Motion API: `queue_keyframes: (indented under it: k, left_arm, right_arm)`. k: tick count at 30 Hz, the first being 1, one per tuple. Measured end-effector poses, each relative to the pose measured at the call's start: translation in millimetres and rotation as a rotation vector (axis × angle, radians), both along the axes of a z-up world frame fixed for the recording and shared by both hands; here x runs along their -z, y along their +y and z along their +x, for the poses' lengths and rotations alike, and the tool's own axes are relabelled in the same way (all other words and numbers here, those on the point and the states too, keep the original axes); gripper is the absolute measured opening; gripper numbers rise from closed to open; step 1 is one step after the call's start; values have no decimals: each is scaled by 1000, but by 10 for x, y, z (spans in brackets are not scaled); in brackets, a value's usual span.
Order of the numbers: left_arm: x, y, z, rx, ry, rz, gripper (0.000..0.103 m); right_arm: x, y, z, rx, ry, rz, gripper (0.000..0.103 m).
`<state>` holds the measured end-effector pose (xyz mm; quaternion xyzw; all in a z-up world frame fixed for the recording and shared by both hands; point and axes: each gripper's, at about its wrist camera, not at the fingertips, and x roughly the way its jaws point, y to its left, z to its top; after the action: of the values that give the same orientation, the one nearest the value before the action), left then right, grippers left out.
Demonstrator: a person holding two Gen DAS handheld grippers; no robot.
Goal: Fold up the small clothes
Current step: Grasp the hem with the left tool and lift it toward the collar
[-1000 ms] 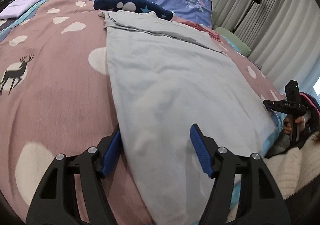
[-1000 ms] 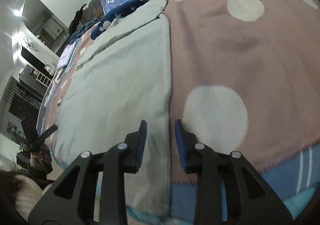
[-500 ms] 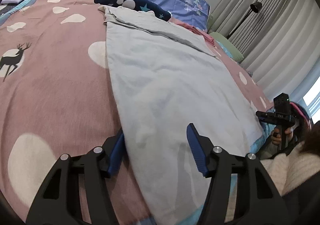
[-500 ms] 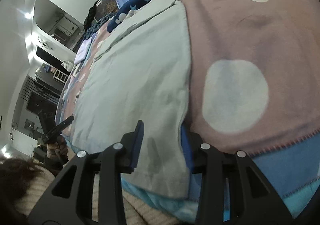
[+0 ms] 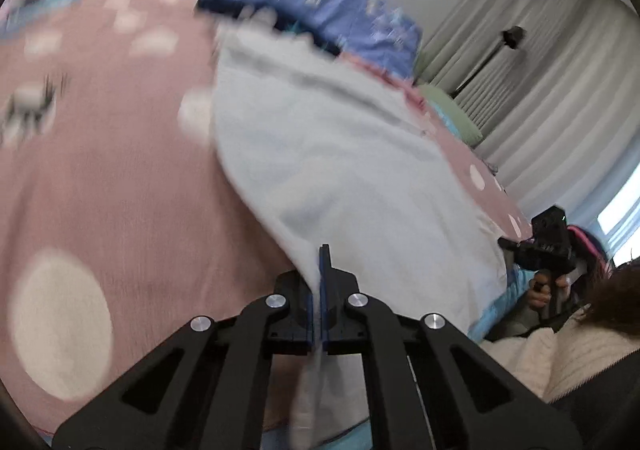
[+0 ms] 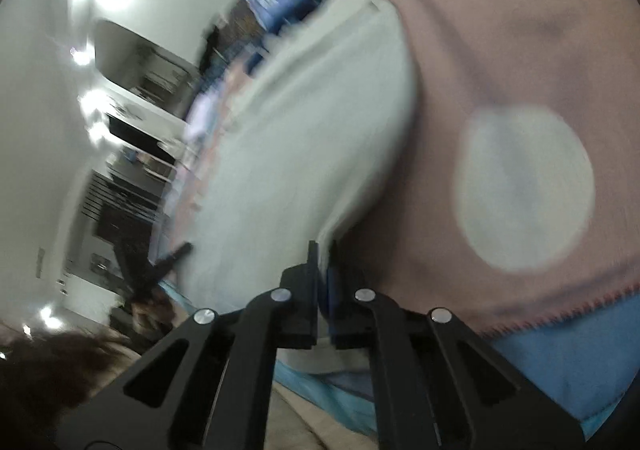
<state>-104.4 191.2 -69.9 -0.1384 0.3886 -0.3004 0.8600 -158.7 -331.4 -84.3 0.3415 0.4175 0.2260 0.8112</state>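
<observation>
Now we see the left gripper [image 5: 322,250] with its jaws just closed, blue pads pinching the near left corner of the pale grey garment [image 5: 352,174], whose cloth runs down between the black fingers and hangs below them. Our right gripper [image 6: 322,250] has likewise just closed its jaws, and they clamp the near right corner of the same garment [image 6: 304,154]; a strip of grey cloth shows in the narrow gap between the pads.

From those two corners the garment stretches away across the pink blanket [image 5: 120,178], lying mostly flat, its far end folded over in a band. Both views are blurred. White spots mark the blanket on either side of the garment, and a small dark deer figure [image 5: 30,108] sits well to its left. Beyond the far end of the garment lies something dark blue, then a blue patterned pillow [image 5: 304,2]. To the right of the garment, past the blanket's edge, grey curtains [image 5: 560,90] hang, with a floor lamp [image 5: 514,38] before them. Near the garment's right corner, in the left view, a hand [image 5: 540,286] holds the other gripper's handle, beside a cream knitted sleeve [image 5: 560,354].
</observation>
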Motion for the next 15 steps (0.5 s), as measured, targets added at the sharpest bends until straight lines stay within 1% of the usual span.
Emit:
queue_keyframes:
  k: [1, 3, 4, 7, 8, 10, 11, 13, 15]
  left_arm:
    - [-222, -11, -20, -3, -75, -1, 1]
    - [-499, 6, -28, -6, -159, -23, 1]
    - [-690, 14, -32, -9, -216, -29, 1]
    - [-1077, 44, -126, -29, -329, -45, 1]
    - [-1145, 53, -182, -33, -352, -47, 1]
    - [-1271, 89, -382, -49, -402, -47, 1]
    - [-1302, 115, -488, -52, -414, -54, 1]
    - [-1314, 169, -661, -69, -421, -88, 1]
    - [-1269, 213, -786, -75, -406, -121, 1]
  right_arm:
    - [-134, -21, 9, 11, -51, 16, 3]
    - [-416, -92, 28, 30, -150, 52, 3]
    - [-587, -141, 39, 44, -204, 66, 3]
    - [-981, -223, -34, 58, -325, 115, 3]
    - [-1086, -229, -103, 58, -360, 109, 2]
    - [-1272, -240, -344, 63, -434, 58, 2]
    - [-1314, -250, -444, 62, -448, 35, 2]
    - [-1372, -272, -663, 82, -481, -22, 2]
    - [-1369, -307, -777, 118, -484, -39, 2]
